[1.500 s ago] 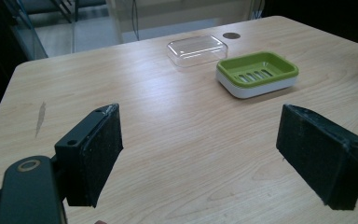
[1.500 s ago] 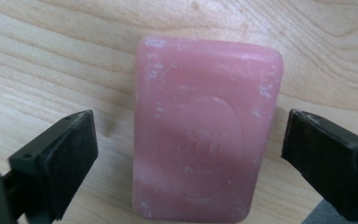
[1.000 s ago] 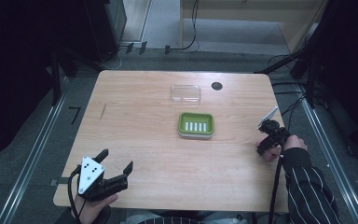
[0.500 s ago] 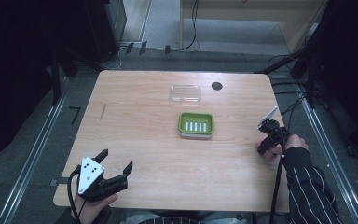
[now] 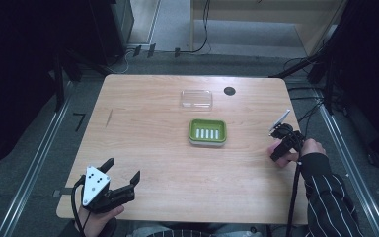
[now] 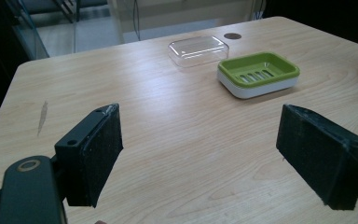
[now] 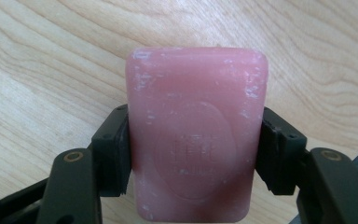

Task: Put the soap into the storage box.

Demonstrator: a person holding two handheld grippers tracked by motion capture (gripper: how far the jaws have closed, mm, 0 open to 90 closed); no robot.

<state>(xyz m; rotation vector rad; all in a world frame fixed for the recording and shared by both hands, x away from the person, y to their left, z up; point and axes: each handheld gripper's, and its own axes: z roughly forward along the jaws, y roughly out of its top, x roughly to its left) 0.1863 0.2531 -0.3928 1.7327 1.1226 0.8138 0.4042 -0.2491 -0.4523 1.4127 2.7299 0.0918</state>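
Right gripper [image 7: 193, 154]: jaws clamp both long sides of the pink soap bar [image 7: 196, 130], at the right edge of the table [image 5: 143, 143] in the high view. Left gripper [image 5: 111, 185], lower left, jaws wide, nothing between. Green soap dish [image 5: 208, 132] centre frame.

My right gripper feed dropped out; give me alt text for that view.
The right gripper is shut on a pink rectangular soap bar, one black jaw pressed against each long side. Beneath it lies the light wooden table.
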